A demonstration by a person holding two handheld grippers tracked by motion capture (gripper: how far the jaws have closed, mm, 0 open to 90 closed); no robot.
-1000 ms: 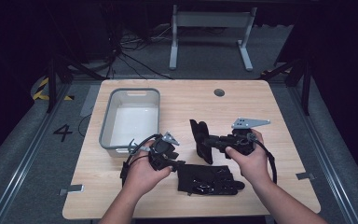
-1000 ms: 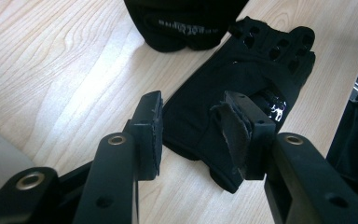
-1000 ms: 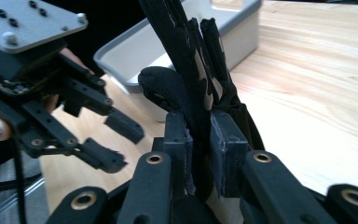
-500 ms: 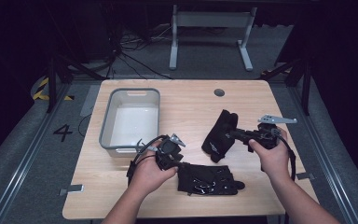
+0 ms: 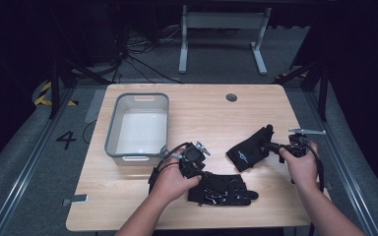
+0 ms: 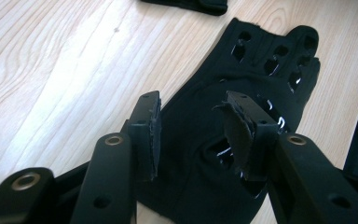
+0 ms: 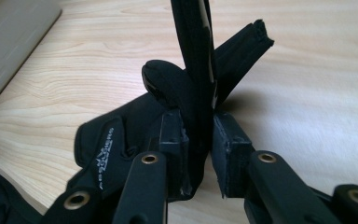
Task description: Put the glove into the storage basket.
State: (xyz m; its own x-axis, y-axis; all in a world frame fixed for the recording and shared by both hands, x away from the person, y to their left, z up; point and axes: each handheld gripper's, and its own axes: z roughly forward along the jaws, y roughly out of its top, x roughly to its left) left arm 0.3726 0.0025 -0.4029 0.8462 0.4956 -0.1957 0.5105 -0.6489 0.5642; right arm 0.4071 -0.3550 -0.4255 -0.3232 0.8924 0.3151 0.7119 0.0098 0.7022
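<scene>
Two black gloves lie on the wooden table (image 5: 202,113). One glove (image 5: 221,189) is spread flat near the front edge, and my left gripper (image 5: 203,173) hovers over its cuff end. In the left gripper view the left gripper (image 6: 191,135) is open, with the perforated glove (image 6: 242,88) below the jaws. The second glove (image 5: 248,150) lies to the right, partly lifted. My right gripper (image 5: 268,144) is shut on its raised edge. In the right gripper view the right gripper (image 7: 198,154) pinches a standing fold of that glove (image 7: 121,130).
A grey plastic bin (image 5: 138,123) stands at the table's left, just behind my left hand; its corner (image 7: 9,42) shows in the right gripper view. A round grommet hole (image 5: 231,97) sits near the far edge. The right table edge is close to my right hand.
My right gripper has carried the second glove to the right and lowered it until it rests on the table. My left gripper has shifted slightly right over the flat glove.
</scene>
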